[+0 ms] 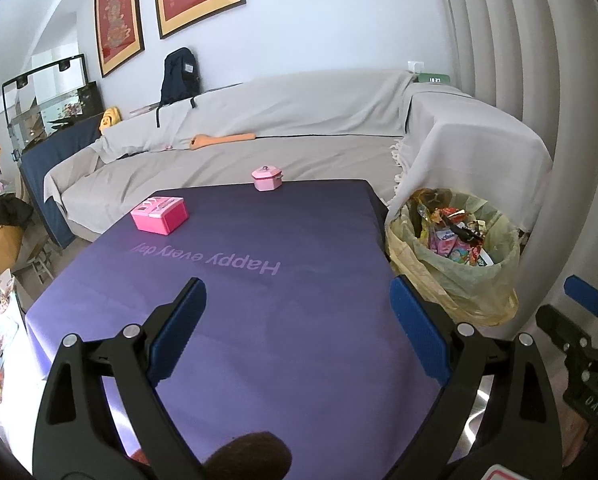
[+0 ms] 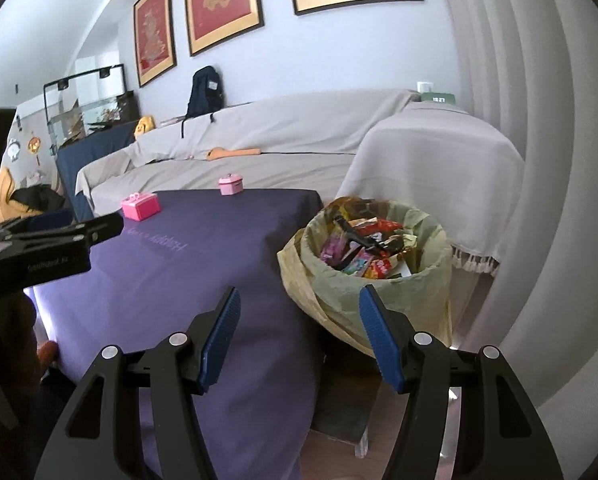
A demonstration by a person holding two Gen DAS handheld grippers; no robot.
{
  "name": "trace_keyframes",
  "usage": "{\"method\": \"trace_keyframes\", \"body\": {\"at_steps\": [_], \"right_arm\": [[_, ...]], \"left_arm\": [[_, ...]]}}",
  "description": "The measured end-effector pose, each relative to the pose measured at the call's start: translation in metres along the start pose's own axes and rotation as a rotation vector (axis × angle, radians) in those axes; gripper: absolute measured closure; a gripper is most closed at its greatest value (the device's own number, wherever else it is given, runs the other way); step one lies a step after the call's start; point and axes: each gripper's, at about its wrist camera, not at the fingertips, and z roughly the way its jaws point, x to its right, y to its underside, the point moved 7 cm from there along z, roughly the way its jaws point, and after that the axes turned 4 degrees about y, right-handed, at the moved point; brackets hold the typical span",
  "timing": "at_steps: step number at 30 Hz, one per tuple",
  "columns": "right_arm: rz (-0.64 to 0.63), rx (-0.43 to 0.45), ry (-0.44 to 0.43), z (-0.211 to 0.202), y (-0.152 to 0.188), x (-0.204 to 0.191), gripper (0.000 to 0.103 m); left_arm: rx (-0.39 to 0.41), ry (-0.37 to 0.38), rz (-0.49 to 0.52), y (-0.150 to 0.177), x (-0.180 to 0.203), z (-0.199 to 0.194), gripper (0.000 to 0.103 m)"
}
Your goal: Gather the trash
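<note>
Trash bin (image 2: 373, 264) with a yellow-green liner sits on the floor just off the table's right edge, near the far right corner and beside the draped sofa arm (image 2: 439, 168). It's well filled: snack wrappers and packets, red, pink and orange, piled close to the rim.

Table (image 1: 235, 320) with its purple cloth looks free of loose trash. Only two things are on it: a pink box (image 1: 159, 215) near the far left corner and a small pink pot-shaped tin (image 1: 267, 178) at the far edge. Both are closed, so contents unknown, and they look like keepers rather than trash.

Left gripper (image 1: 297, 332) is over the near part of the table, fingers spread wide, nothing between them. Right gripper (image 2: 299, 340) is at the near right edge, aimed between table and bin, fingers also wide apart and empty.

My read: collection is done or nearly so. Next move calls for a scan for leftover wrappers, else likely gathering the liner's rim.
</note>
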Motion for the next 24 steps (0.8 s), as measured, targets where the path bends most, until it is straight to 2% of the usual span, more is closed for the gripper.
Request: {"method": "trace_keyframes", "body": {"at_steps": [9, 24], "right_arm": [[-0.03, 0.004, -0.032, -0.0026, 0.0024, -0.0094, 0.045], [-0.028, 0.005, -0.033, -0.0032, 0.0028, -0.0118, 0.045]], "left_arm": [[-0.002, -0.015, -0.012, 0.001, -0.0049, -0.0004, 0.015], [-0.006, -0.017, -0.018, 0.0017, -0.0066, -0.0004, 0.015]]}}
